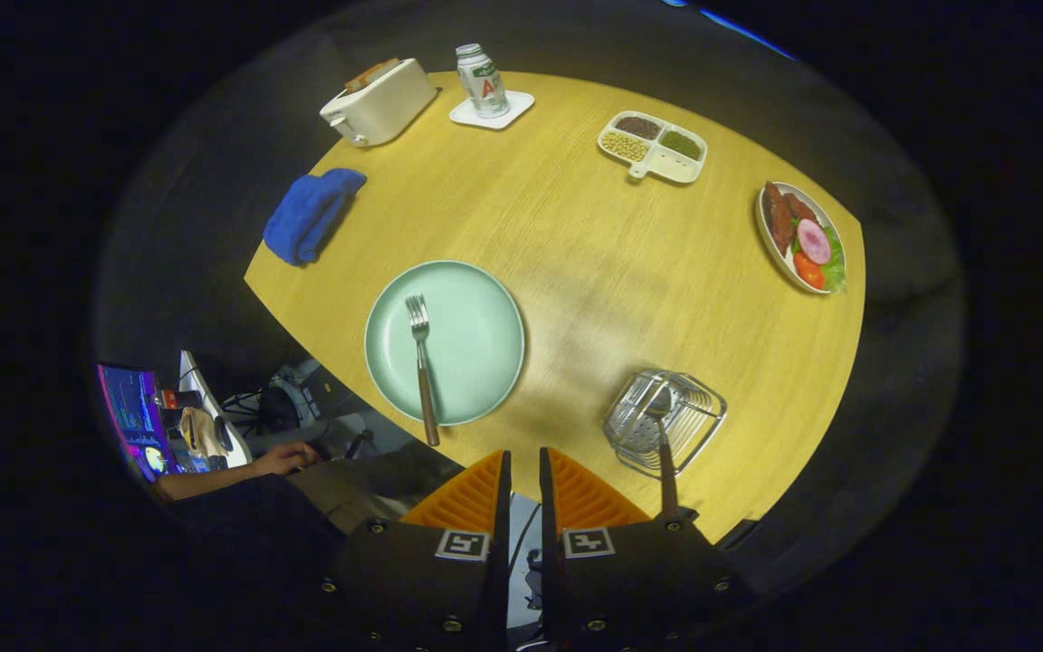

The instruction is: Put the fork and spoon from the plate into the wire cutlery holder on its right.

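A fork (422,367) with a brown handle lies on the pale green plate (476,335), tines pointing away from me and handle end hanging over the near rim. To the plate's right stands the wire cutlery holder (665,420), with the spoon (664,444) standing in it, bowl down and brown handle leaning toward me. My gripper (523,464) hovers high above the table's near edge, between plate and holder. Its orange fingers (472,493) are nearly together with only a thin gap, and nothing is between them.
Across the round wooden table (594,244) lie a blue cloth (309,213), a white toaster (378,101), a can on a white coaster (485,86), a divided dish of beans (653,147) and a plate of food (802,237). A person's arm (232,471) rests by a screen below the table's left edge.
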Demonstrator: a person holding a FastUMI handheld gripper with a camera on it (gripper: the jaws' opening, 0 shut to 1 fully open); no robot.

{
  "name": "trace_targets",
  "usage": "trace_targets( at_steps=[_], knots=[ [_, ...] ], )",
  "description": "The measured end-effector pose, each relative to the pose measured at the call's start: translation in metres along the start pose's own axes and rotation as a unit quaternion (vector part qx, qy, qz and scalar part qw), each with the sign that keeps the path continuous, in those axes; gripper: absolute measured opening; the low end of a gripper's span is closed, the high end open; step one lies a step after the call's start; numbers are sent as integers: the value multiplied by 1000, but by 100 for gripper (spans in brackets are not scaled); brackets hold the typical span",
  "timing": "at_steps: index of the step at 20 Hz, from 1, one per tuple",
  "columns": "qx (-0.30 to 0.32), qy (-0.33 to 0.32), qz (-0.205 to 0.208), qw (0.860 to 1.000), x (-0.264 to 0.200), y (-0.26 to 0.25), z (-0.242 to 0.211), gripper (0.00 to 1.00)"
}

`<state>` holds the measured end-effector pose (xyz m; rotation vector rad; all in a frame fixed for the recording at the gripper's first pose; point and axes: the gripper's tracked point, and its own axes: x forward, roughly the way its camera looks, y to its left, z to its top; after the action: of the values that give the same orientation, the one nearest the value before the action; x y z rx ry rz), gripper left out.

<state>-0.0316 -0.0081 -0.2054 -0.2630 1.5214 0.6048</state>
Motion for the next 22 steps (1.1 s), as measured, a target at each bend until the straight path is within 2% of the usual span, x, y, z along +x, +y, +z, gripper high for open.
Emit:
trace_targets(
  at_steps=[3, 7, 12, 22],
  knots=[
    [-24, 7, -2, 1000, 16, 18, 3, 15],
    [-46, 22, 16, 999, 40, 50, 4, 15],
    [-65, 38, 22, 997, 60, 69, 7, 15],
    [-55, 66, 21, 996, 115, 79, 13, 19]
  ],
)
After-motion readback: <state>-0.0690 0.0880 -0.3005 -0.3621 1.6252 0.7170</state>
